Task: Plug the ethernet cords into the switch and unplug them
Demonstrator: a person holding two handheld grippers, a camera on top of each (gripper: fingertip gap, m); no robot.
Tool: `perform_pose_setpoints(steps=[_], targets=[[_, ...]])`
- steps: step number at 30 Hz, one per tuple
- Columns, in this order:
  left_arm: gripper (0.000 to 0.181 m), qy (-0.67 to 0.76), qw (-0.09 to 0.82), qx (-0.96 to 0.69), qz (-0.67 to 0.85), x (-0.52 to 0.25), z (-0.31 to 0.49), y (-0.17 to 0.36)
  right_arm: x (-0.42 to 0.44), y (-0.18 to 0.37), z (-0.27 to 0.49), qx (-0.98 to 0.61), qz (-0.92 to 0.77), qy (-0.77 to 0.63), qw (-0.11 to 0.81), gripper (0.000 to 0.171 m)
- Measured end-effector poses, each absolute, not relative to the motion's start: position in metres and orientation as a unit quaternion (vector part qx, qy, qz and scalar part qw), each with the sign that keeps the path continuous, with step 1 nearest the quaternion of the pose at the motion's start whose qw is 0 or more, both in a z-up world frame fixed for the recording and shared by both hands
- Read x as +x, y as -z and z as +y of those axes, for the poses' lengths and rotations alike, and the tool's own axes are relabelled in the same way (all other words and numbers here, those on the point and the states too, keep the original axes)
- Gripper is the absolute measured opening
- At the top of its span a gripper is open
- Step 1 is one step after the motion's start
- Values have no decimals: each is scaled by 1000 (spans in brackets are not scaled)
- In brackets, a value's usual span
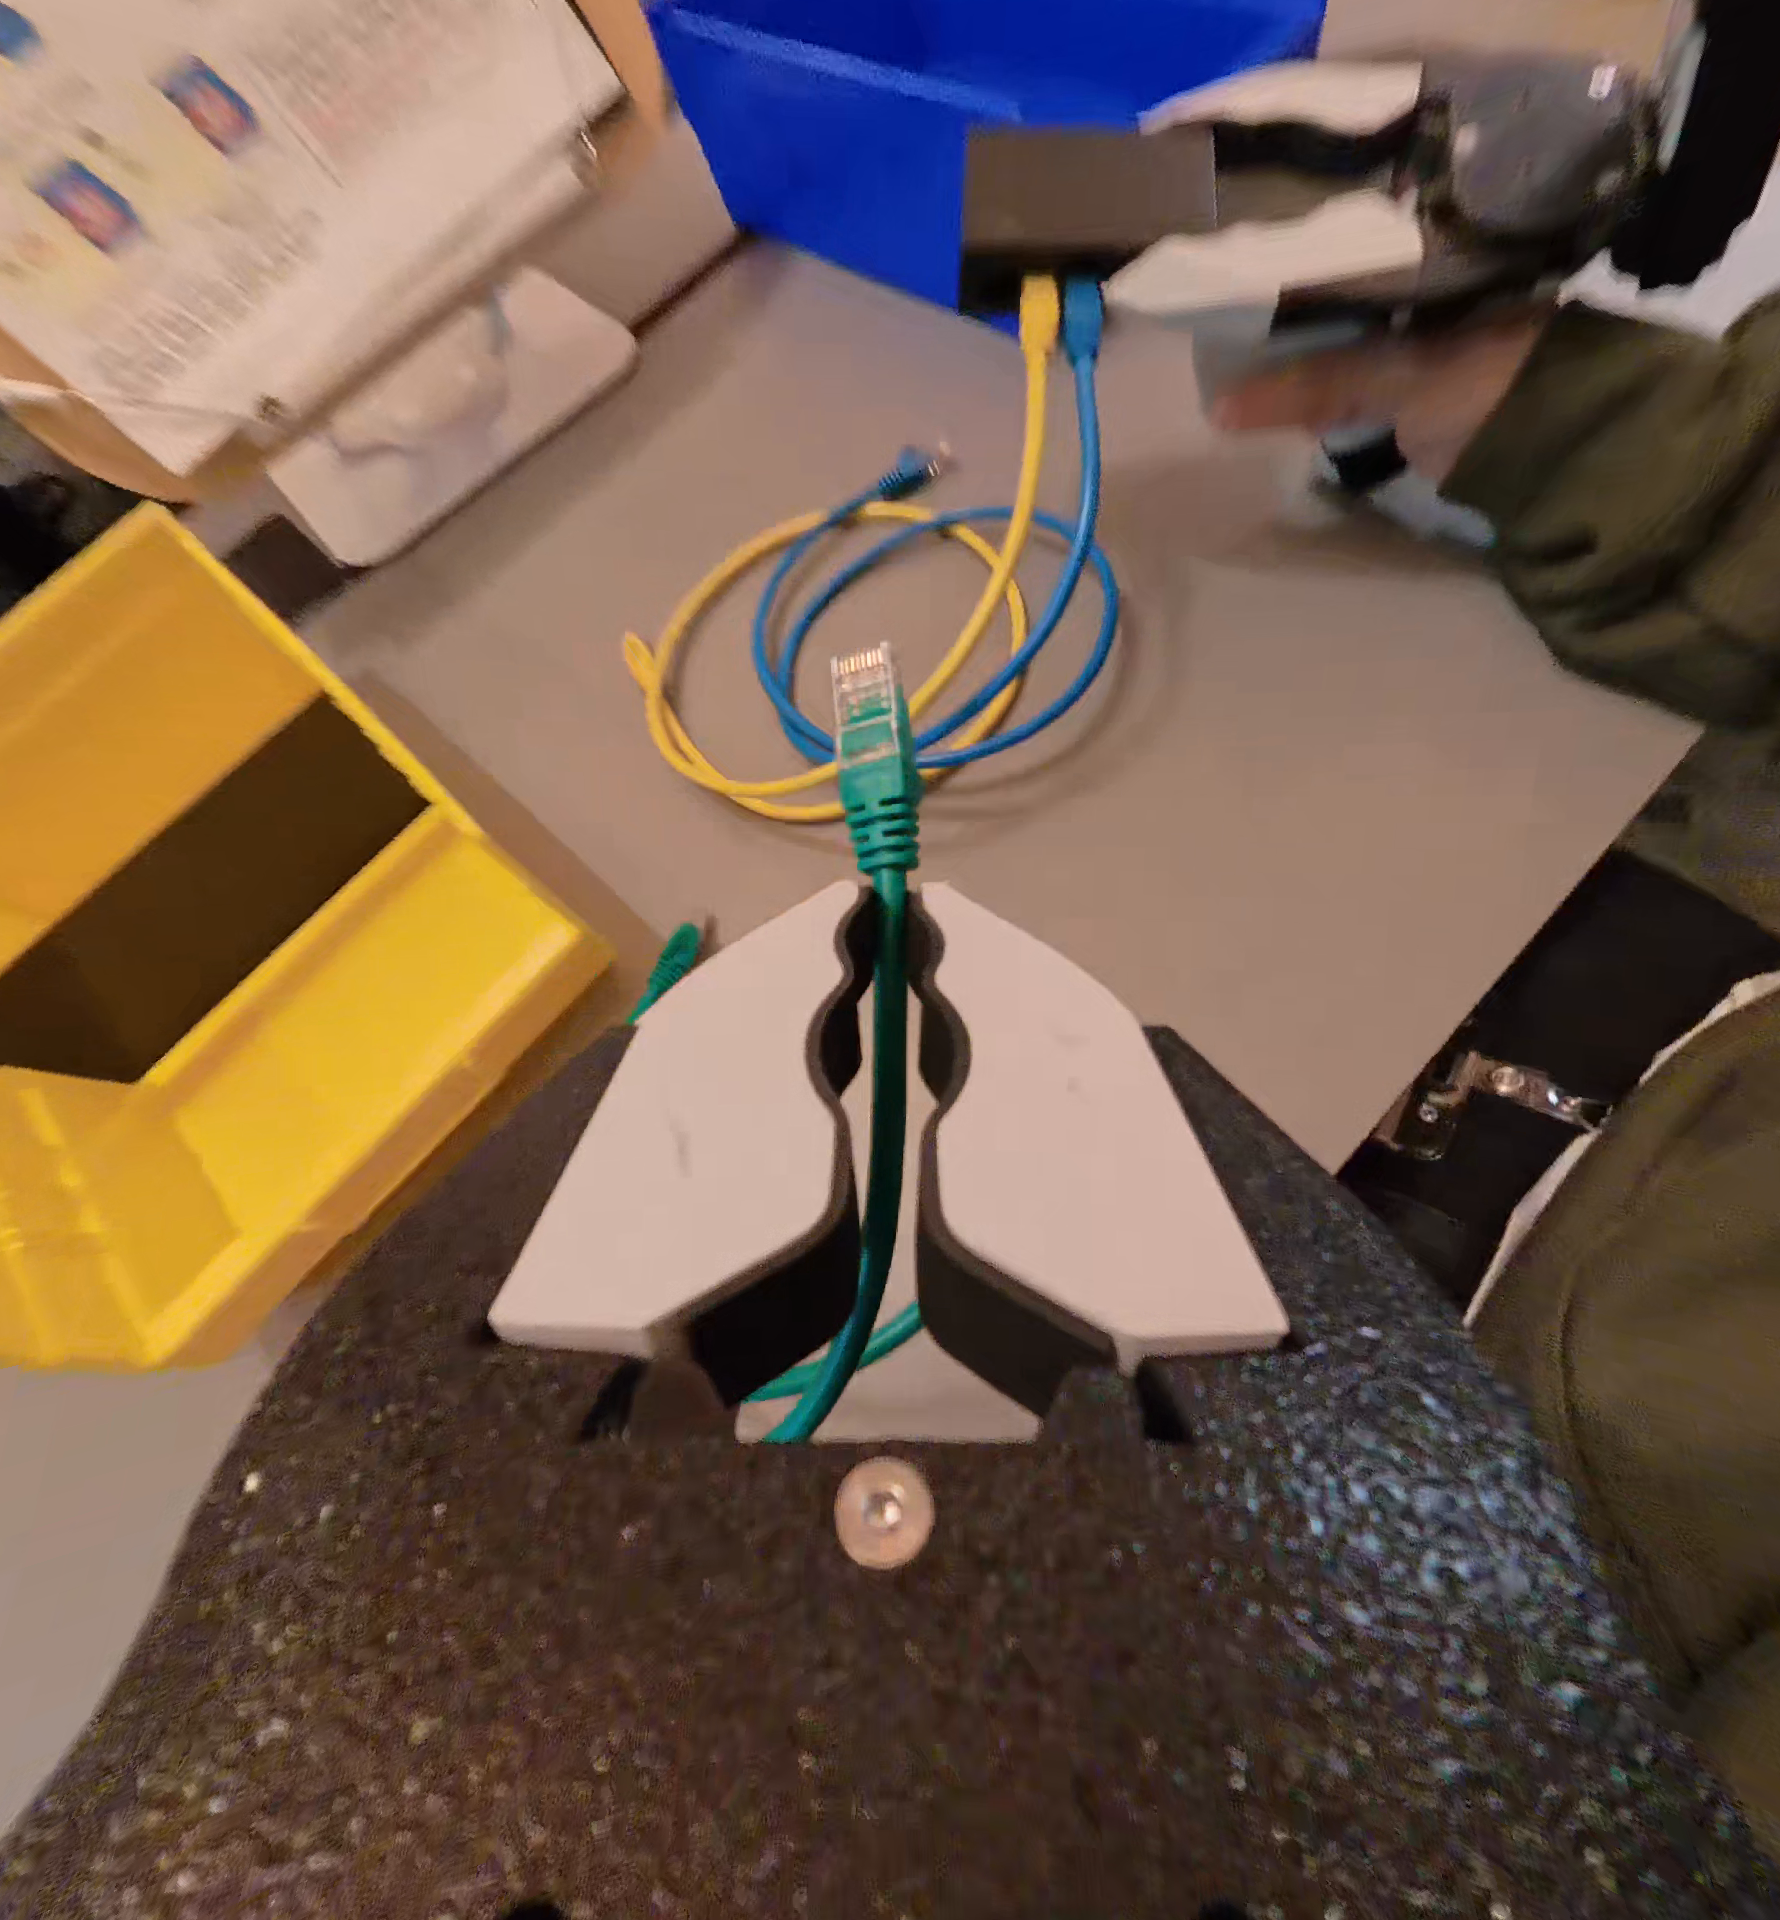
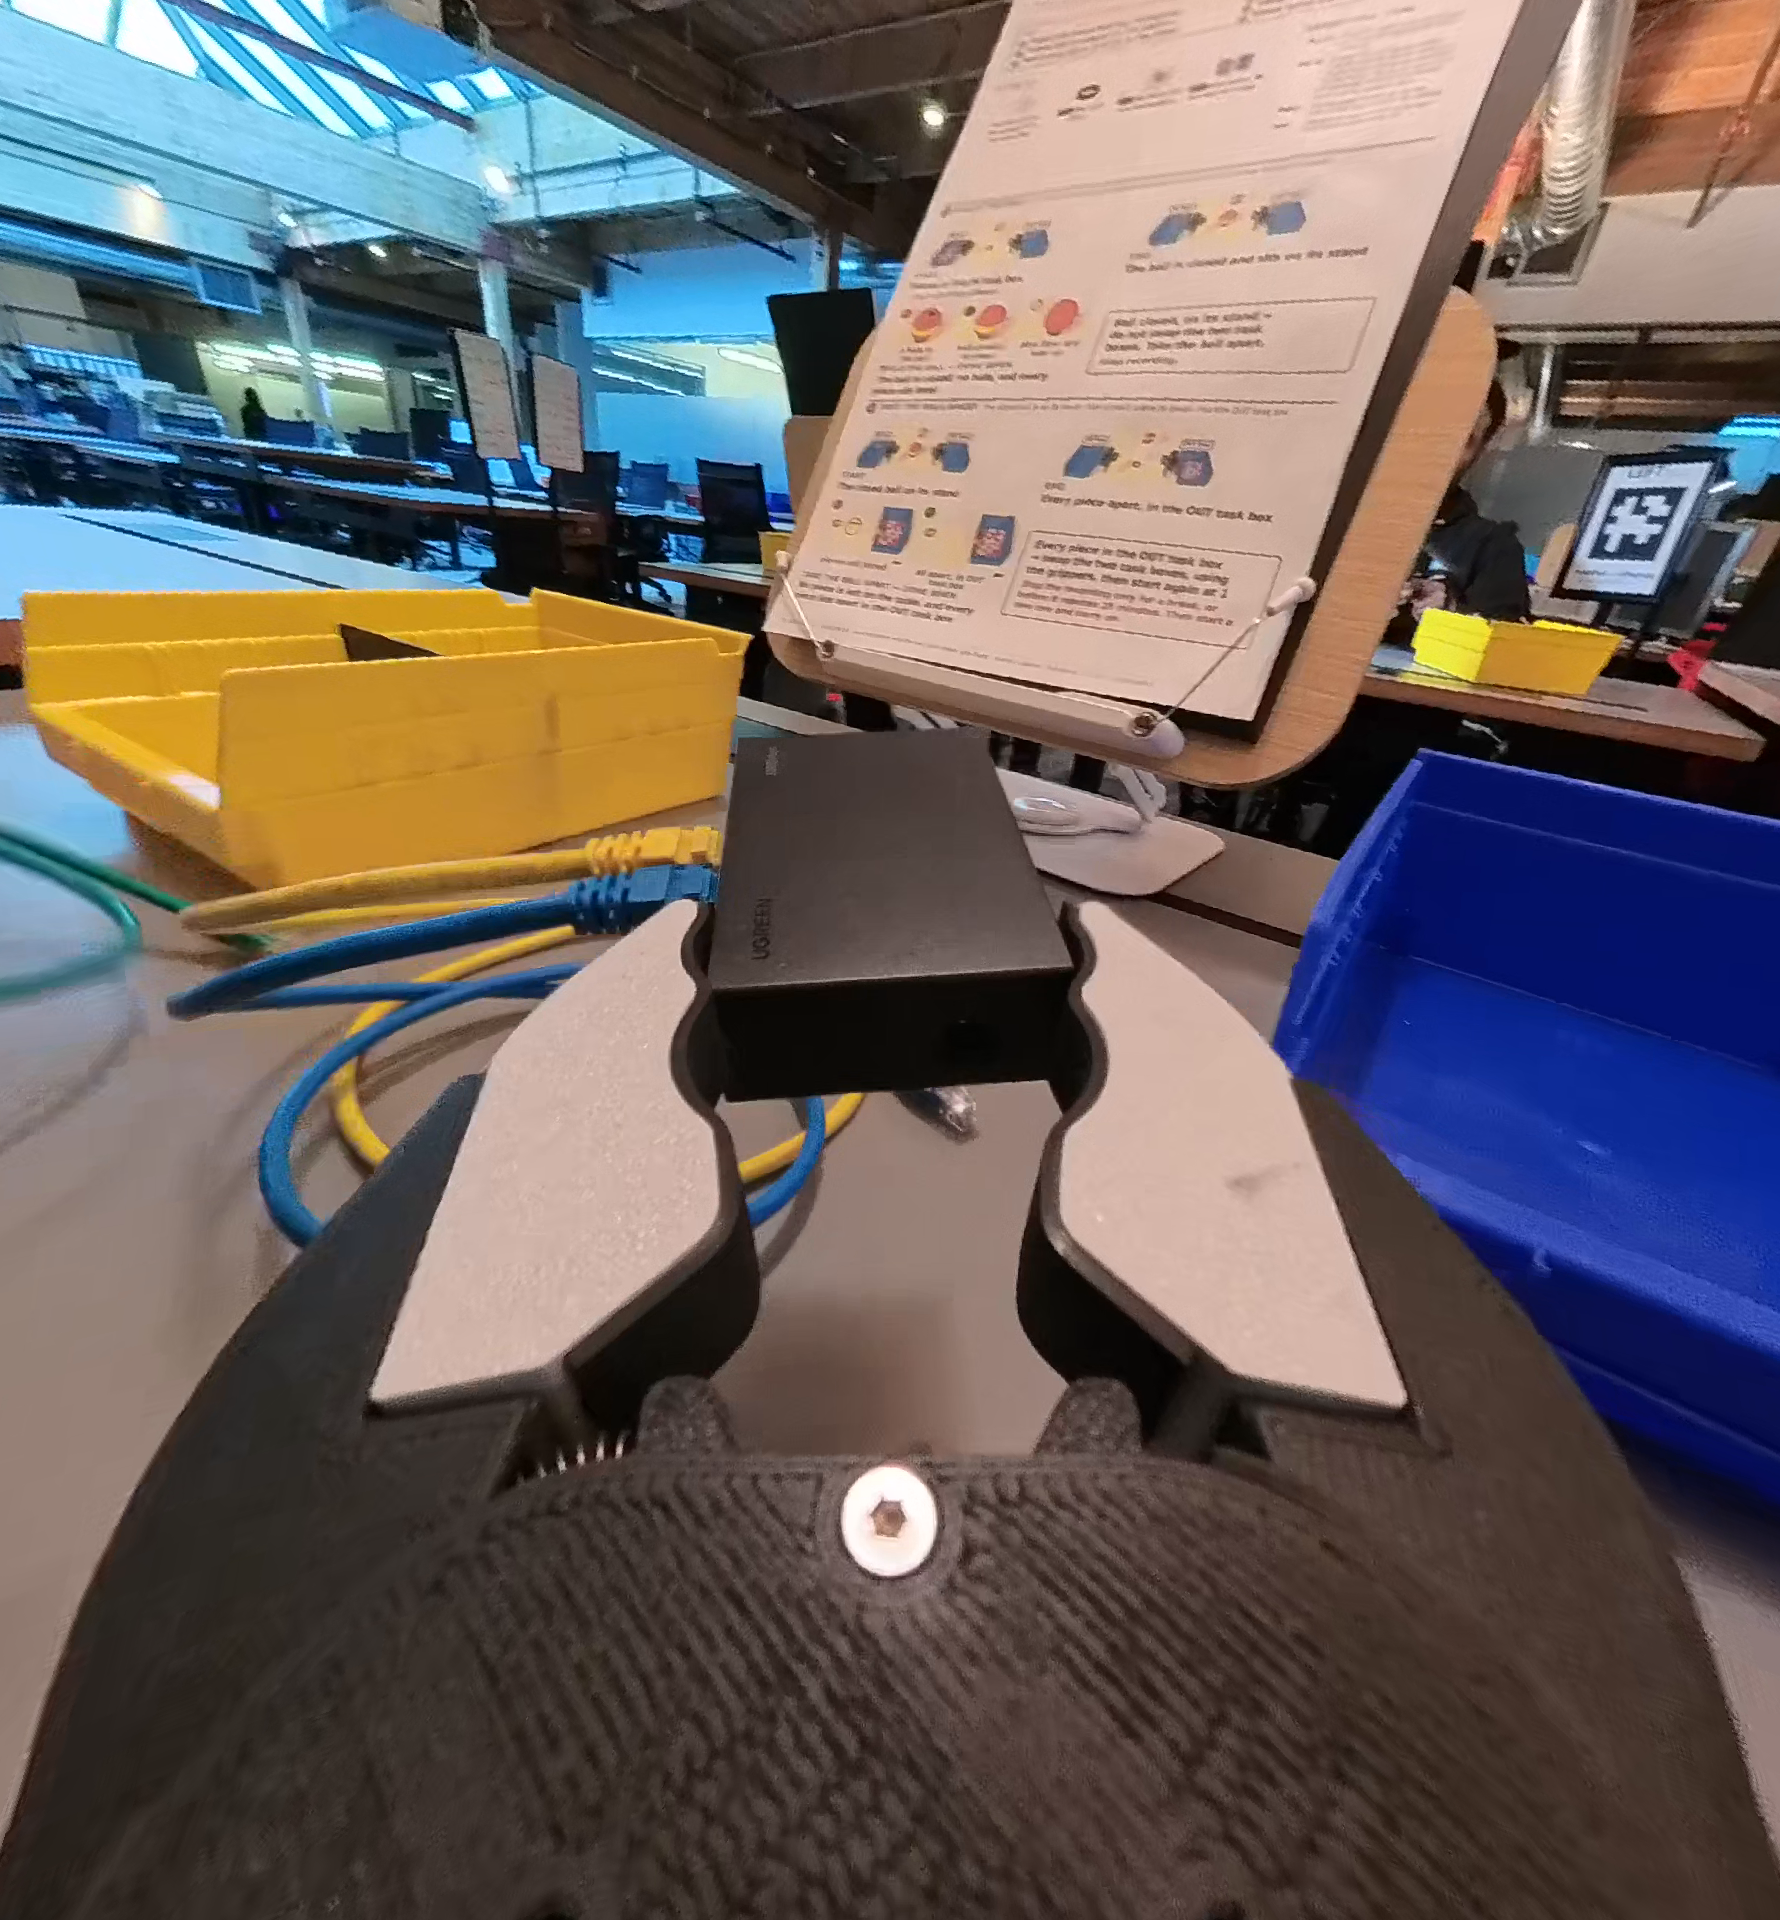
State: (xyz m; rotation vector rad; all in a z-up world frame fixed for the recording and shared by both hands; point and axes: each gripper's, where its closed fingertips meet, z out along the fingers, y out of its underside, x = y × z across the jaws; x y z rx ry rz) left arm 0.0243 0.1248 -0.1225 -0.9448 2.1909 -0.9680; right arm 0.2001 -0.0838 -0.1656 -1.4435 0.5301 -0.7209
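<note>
We are midway through the plugging stage. Our left gripper is clenched on the green ethernet cord just behind its boot, with the clear connector pointing toward the black switch. Our right gripper grasps the switch by its sides, apparently lifted off the grey table near the blue bin. The yellow cord and blue cord already sit in neighbouring ports. We judge the next move calls for carrying the green connector to a free port, squared up before pushing home. The switch carries a small brand mark; the instruction sheet bears printed text, which we leave unread.
</note>
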Motion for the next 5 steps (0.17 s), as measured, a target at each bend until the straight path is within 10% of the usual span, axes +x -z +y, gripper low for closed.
perform_pose_setpoints(steps=[5], targets=[[5,312,276,-346,841,63,104,162,186,167,-58,-652,207,286,671,62]])
